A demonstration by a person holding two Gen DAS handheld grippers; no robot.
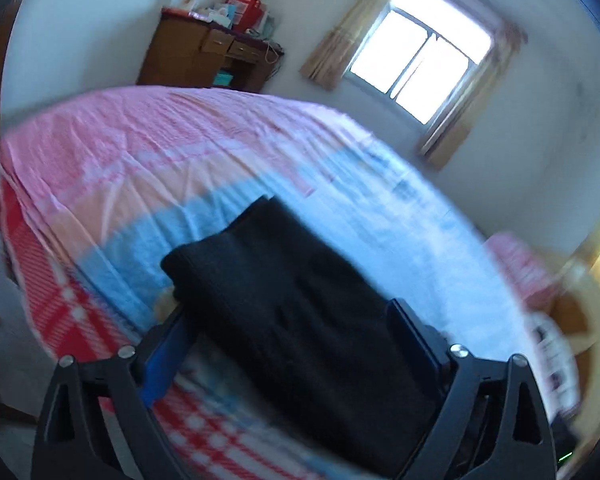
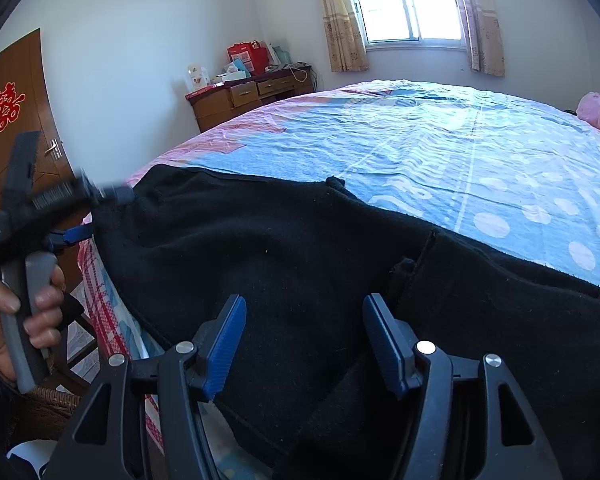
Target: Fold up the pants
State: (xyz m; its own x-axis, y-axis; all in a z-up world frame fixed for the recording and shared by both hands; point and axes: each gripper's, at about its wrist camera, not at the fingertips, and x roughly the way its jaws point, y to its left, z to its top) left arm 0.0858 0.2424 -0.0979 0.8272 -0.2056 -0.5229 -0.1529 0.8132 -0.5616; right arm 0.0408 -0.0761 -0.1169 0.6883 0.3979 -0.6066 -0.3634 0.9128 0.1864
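While the black pants (image 2: 300, 264) lie flat along the near edge of the bed (image 2: 460, 152), your left gripper (image 1: 296, 340) and right gripper (image 2: 304, 344) hover with jaws apart, so pinch both layers squarely before lifting.

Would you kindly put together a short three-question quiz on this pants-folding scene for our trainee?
1. True or false: the black pants lie on the floor.
2. Which stands wider apart: the left gripper fingers or the right gripper fingers?
3. What hangs on the brown door: A) red paper decoration, B) mirror, C) coat?

Key: 1. False, they lie on the bed. 2. The left. 3. A.
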